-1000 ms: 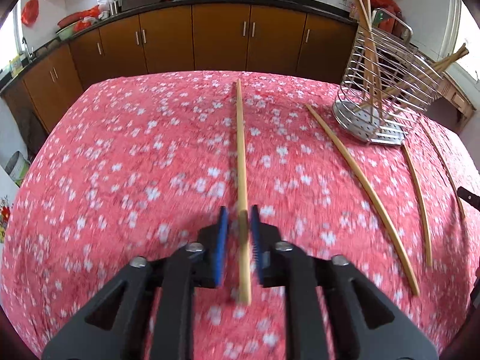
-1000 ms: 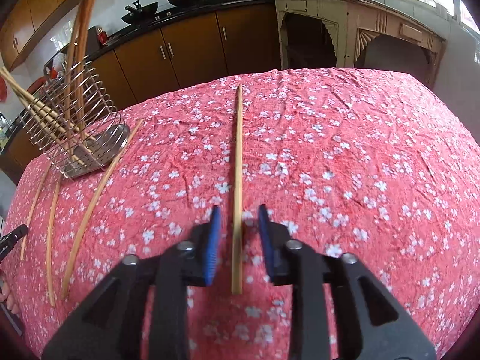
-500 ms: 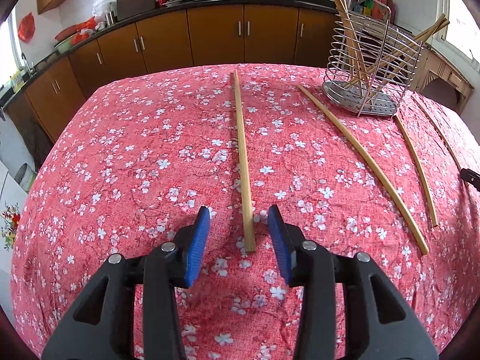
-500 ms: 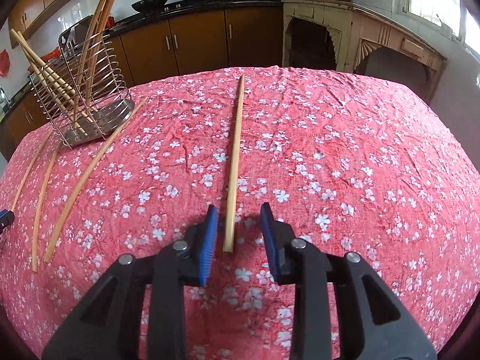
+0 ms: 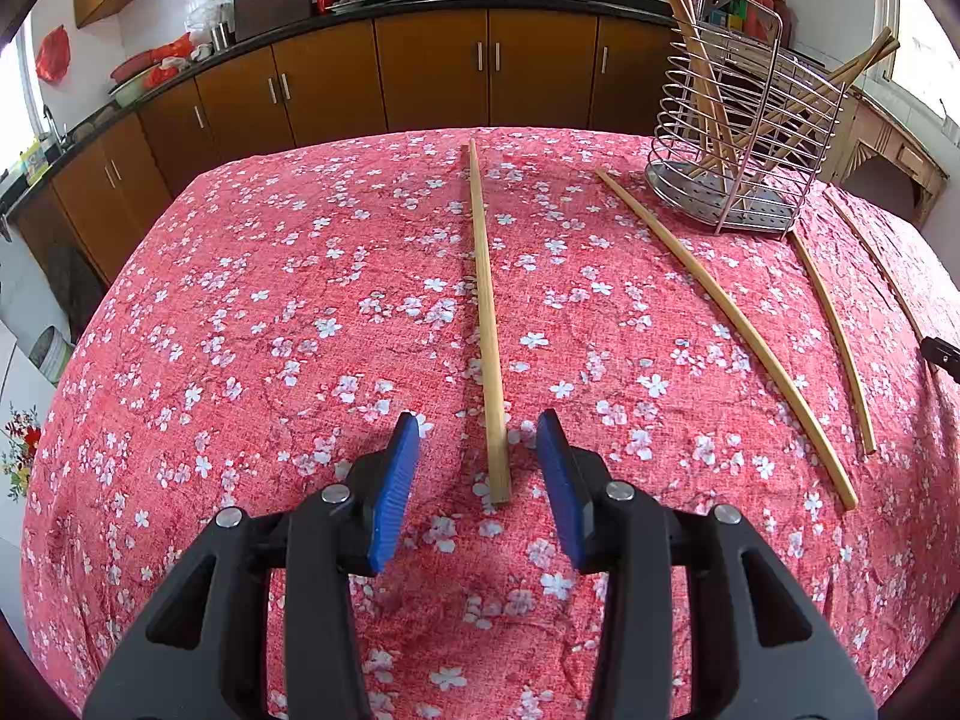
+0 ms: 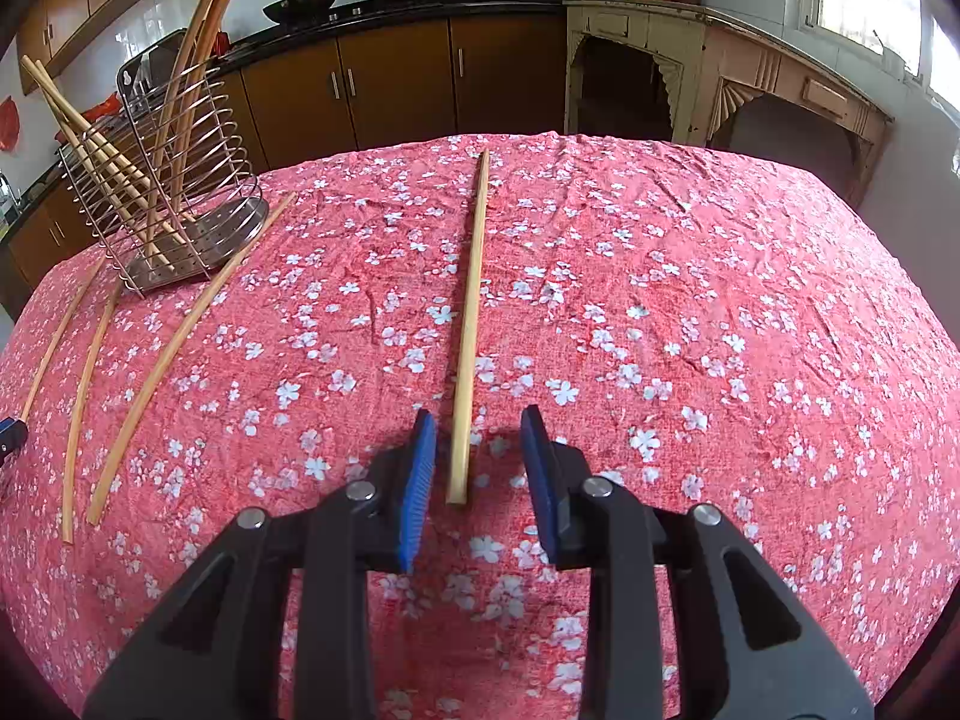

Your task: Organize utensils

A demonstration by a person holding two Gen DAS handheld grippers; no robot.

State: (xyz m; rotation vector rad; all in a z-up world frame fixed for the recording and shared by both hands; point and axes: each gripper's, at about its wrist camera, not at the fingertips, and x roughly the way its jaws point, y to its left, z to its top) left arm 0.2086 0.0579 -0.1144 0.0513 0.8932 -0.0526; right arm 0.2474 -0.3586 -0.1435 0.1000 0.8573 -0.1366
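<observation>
In the left wrist view a long wooden chopstick (image 5: 483, 300) lies flat on the red flowered tablecloth (image 5: 270, 330). Its near end rests between the blue pads of my left gripper (image 5: 478, 420), which is open and clear of it on both sides. The right wrist view shows a second chopstick (image 6: 471, 300) lying the same way, its near end between the pads of my right gripper (image 6: 479, 414), also open with a gap on each side. A wire utensil holder (image 5: 738, 138) (image 6: 174, 192) stands at the back with several chopsticks upright in it.
Three more chopsticks lie on the cloth beside the holder: a long one (image 5: 720, 324) (image 6: 180, 348) and two thinner ones (image 5: 831, 330) (image 6: 84, 396). Brown kitchen cabinets (image 5: 432, 72) run behind the table. A cream sideboard (image 6: 720, 60) stands at the right.
My left gripper's jaws have spread apart from the chopstick and drawn back to its near end. The right gripper has also backed off a little; its jaws keep the same gap.
</observation>
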